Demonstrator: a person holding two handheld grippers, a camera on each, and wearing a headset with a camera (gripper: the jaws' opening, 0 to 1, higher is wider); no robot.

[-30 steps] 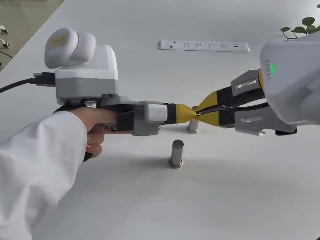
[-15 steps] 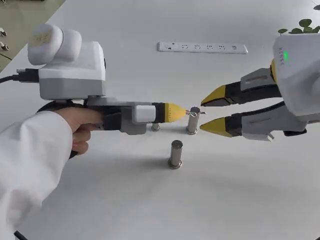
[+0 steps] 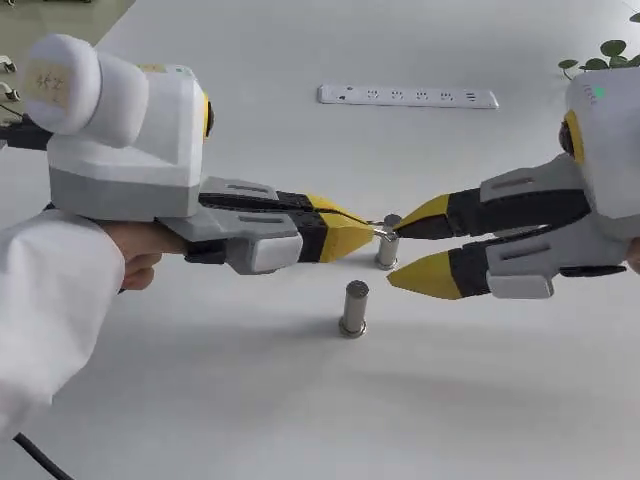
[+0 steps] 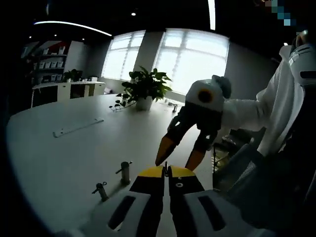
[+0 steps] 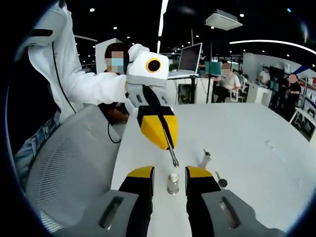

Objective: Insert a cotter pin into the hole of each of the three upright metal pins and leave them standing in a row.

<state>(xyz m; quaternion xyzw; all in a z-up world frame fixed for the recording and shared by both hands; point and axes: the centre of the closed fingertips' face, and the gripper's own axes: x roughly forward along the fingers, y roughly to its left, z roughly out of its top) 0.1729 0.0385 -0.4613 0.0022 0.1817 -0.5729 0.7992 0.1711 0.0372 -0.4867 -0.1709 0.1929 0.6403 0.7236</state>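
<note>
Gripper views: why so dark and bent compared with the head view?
Head view: even light, soft shadow by the front metal pin. Left gripper view: bright windows darken the room; fisheye lens curves the table. Right gripper view: same lens bends the ceiling lights.

The head view looks forward and down, close above the white table (image 3: 200, 400). The left gripper view skims low across it toward the windows (image 4: 192, 59), facing the right gripper (image 4: 174, 163); the right gripper view looks the other way at the left gripper (image 5: 165, 140). All share the metal pins (image 3: 352, 307).
</note>
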